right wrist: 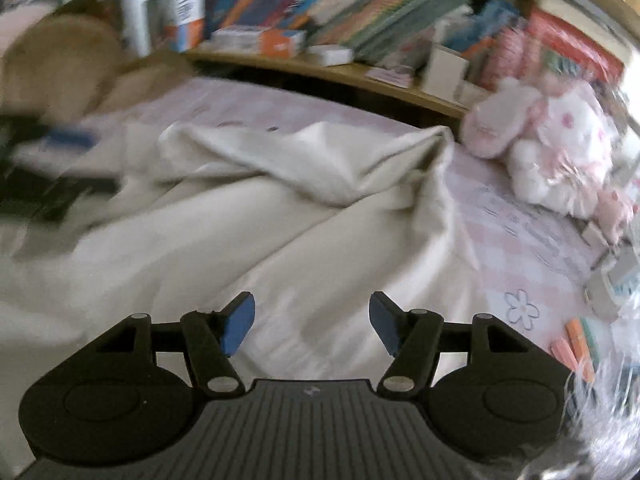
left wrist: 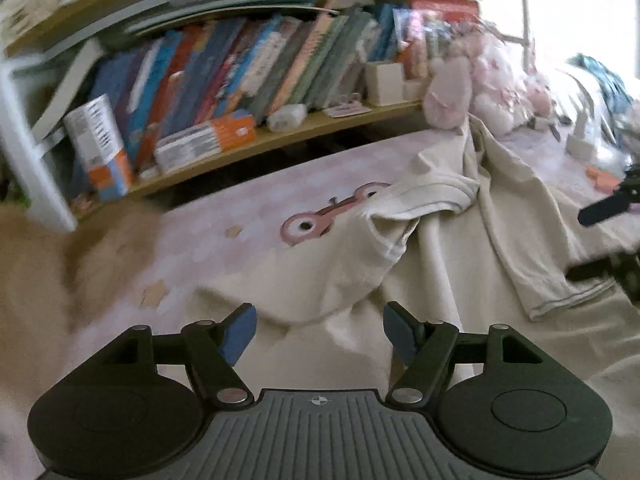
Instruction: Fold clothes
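Note:
A cream long-sleeved shirt (left wrist: 400, 248) lies crumpled on a pink patterned desk mat (left wrist: 240, 216). Its collar sits mid-frame and one sleeve (left wrist: 532, 256) runs to the right. My left gripper (left wrist: 319, 330) is open and empty, just above the shirt's near hem. My right gripper (right wrist: 311, 322) is open and empty above the shirt body (right wrist: 256, 216). In the left wrist view the right gripper (left wrist: 600, 236) shows at the right edge. In the right wrist view the left gripper (right wrist: 60, 160) shows blurred at the left edge.
A wooden shelf (left wrist: 280, 136) full of leaning books (left wrist: 240, 68) runs along the back. A pink and white plush toy (right wrist: 552, 148) lies at the back right. Small orange erasers (right wrist: 576, 344) and clutter lie at the right. A tan cushion (right wrist: 52, 64) sits at the left.

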